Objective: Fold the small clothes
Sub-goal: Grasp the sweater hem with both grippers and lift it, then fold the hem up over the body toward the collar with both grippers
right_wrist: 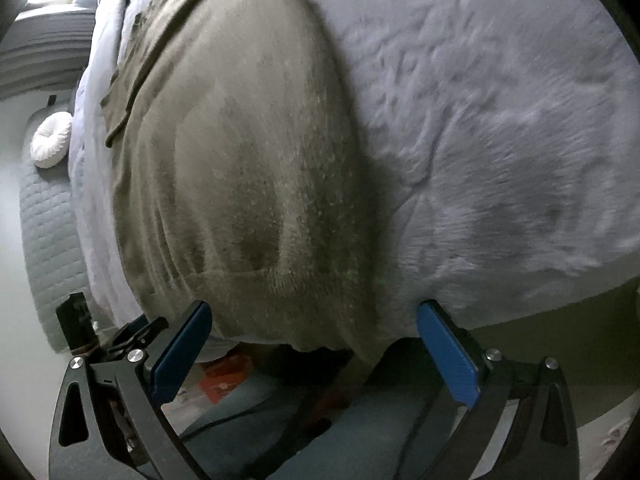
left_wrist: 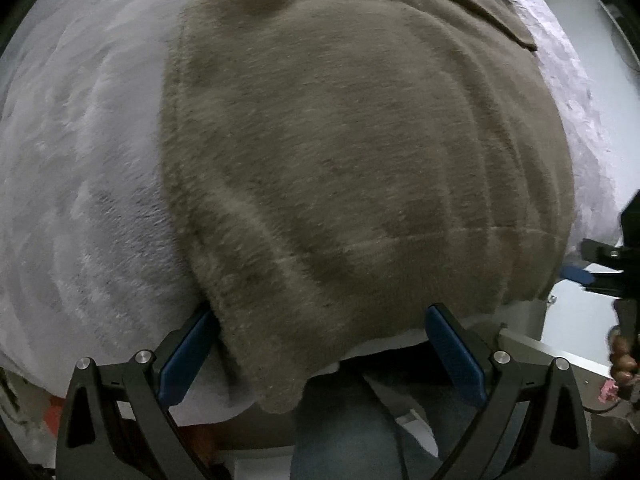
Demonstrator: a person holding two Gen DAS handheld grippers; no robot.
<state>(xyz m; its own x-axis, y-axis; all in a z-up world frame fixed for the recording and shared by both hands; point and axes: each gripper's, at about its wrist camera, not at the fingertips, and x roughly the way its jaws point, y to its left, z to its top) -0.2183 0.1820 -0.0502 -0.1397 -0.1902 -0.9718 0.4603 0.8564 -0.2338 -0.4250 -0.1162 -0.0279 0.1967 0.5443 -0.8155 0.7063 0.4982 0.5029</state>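
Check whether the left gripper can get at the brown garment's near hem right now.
Probably yes: the left gripper is open, and the brown garment hem drapes over the bed edge between its fingers, nothing blocking.

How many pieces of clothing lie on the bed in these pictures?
1. A single brown garment lies spread on the pale bed cover, its near edge hanging over the side between the open left gripper and right gripper. Others may lie outside the views.
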